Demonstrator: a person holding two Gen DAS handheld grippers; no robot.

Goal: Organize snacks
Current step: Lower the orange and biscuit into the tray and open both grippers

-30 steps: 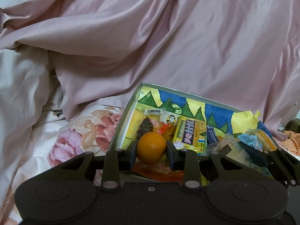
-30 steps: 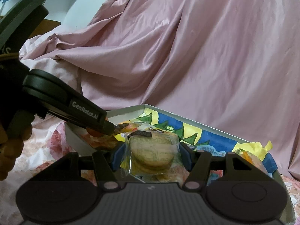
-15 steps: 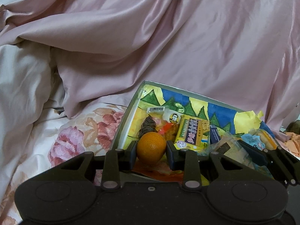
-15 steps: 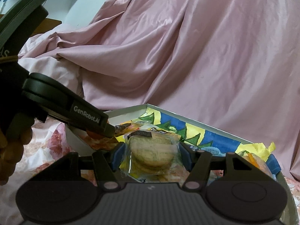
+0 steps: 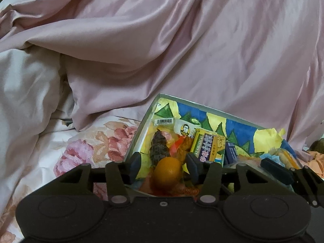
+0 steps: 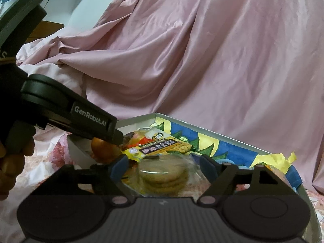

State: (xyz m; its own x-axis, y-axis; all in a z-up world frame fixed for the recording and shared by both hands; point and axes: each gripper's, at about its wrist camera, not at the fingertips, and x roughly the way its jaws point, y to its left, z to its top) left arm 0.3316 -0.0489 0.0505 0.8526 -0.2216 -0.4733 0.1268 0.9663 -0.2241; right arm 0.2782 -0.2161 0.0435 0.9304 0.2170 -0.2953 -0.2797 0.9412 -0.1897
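Note:
My left gripper [image 5: 163, 166] hangs over the near left corner of the painted box [image 5: 204, 112], and its jaws are opening. The orange [image 5: 167, 172] sits low between the pads with a gap on each side, resting on the snacks below. My right gripper [image 6: 164, 166] is over the same box [image 6: 222, 134], its jaws opening too. The clear pack of round biscuits [image 6: 164, 177] lies loose between its blue pads. From the right wrist view the orange [image 6: 102, 149] shows under the left gripper's fingers [image 6: 113, 135].
A yellow packet [image 5: 208, 146] [image 6: 160, 145], a dark cone-shaped snack [image 5: 159, 148] and several other wrappers fill the box. Pink satin bedding [image 5: 182, 50] rises behind it. A floral sheet [image 5: 91, 151] lies to the left. A person's hand [image 6: 12, 160] holds the left gripper.
Both grippers' jaws have spread apart. The orange has dropped lower between the left pads, and the biscuit pack has sunk down out of the right pads' grip.

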